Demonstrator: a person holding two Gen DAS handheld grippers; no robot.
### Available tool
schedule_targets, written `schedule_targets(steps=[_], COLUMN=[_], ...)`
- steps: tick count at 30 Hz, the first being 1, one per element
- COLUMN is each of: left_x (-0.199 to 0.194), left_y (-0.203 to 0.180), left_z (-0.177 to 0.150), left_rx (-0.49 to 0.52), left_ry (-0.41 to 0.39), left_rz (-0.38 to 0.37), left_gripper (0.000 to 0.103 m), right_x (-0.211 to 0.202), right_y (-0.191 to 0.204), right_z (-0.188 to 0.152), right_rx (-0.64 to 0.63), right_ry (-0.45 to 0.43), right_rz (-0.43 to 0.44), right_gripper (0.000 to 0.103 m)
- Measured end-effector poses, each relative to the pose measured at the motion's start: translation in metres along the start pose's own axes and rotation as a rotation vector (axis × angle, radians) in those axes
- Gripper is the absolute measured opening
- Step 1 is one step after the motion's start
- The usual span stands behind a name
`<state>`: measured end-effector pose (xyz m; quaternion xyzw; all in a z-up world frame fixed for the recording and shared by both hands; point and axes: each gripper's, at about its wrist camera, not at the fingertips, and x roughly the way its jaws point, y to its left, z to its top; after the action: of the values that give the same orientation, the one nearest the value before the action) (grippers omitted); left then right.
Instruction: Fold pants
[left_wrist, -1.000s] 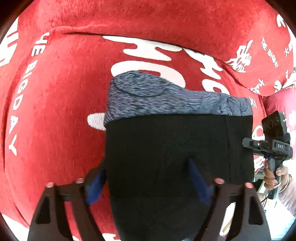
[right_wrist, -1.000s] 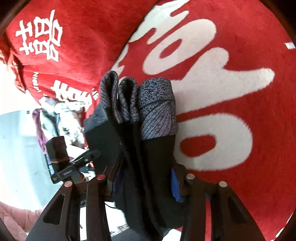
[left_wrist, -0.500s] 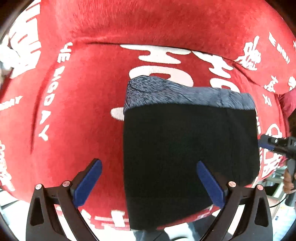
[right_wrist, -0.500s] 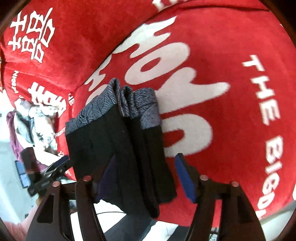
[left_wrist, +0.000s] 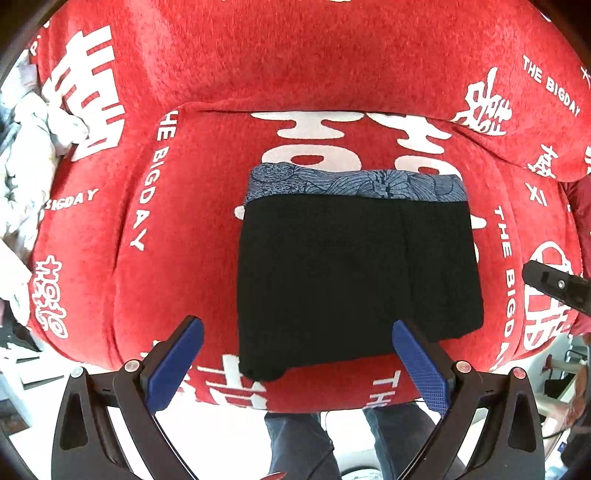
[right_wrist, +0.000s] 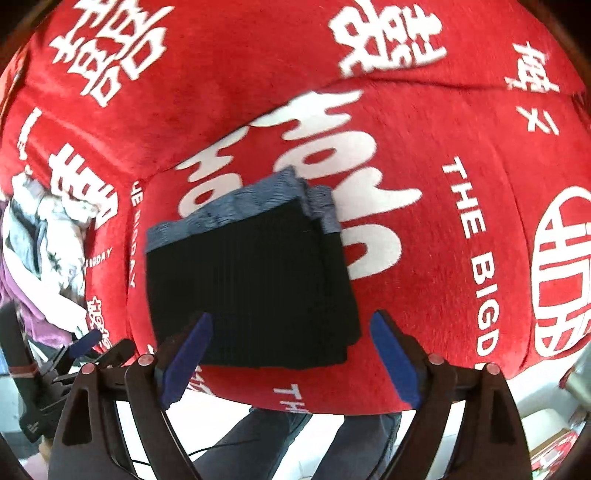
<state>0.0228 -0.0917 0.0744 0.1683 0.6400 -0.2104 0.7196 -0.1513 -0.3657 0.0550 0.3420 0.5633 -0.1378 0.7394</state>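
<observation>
Folded pants (left_wrist: 354, 273) lie on the red sofa (left_wrist: 332, 66), straight ahead of both empty, open tools: left tool (left_wrist: 299, 363), right tool (right_wrist: 291, 360).

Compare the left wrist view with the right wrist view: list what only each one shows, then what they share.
Only the left wrist view shows the pants' flat top face and the line pattern on the blue-grey waistband, with the right gripper's tip at the right edge.

Only the right wrist view shows the stacked folded layers along the pants' right side.

Both show the folded black pants lying on the red cushion, a pile of pale clothes at the left, the person's legs below, and open blue-padded jaws holding nothing.
</observation>
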Motion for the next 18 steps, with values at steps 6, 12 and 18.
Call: schedule_targets(steps=[6,12,18], left_x=[-0.023,-0.041,-0.051], left_y=[-0.006,-0.006,-0.008], left_z=[0.000,0.002,0.001], left_rx=[-0.002,-0.011,0.001], left_ry=[-0.009,-0.030,-0.022], left_rz=[0.038,0.068,0.080], left_gripper=[0.102,0.102,0.102], right_x=[-0.017,-0.025,-0.037], right_y=[0.040,0.055,0.063], right_z=[-0.011,-0.018,-0.016], right_rx=[-0.108,-0.094,-0.083], right_ry=[0.001,0.055,0.047], right_rz=[-0.116,-0.135,-0.173], right_gripper=[0.103,0.103,0.103])
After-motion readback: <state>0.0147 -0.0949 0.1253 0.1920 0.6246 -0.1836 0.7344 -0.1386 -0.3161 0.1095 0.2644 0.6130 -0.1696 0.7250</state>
